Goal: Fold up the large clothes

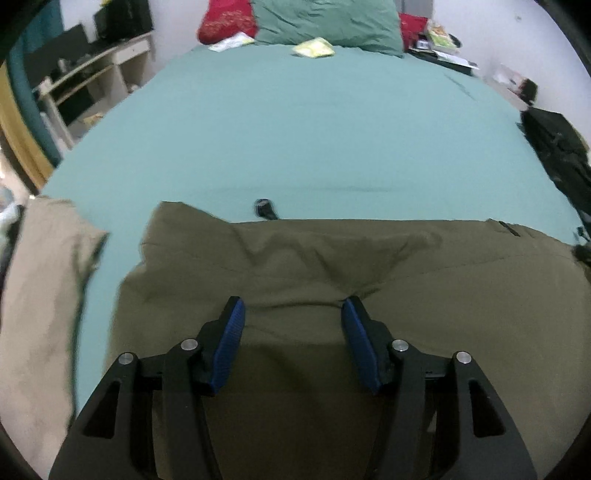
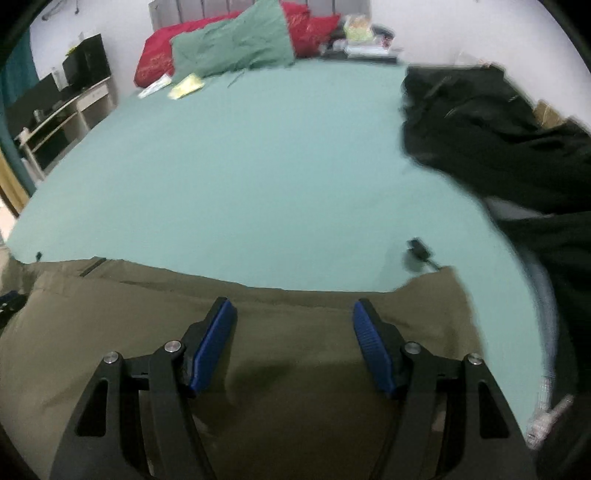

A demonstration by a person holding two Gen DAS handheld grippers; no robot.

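Home bedroom: bed (image 1: 295,129), pillows (image 1: 325,22).

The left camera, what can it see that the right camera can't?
Only the left camera shows beige clothing lying left of the olive one. Only the right camera shows the grey headboard behind the pillows. Both show the olive garment spread on the teal bed sheet, red pillows, a pile of black clothes, and an open tool over the olive cloth: left tool, right tool.
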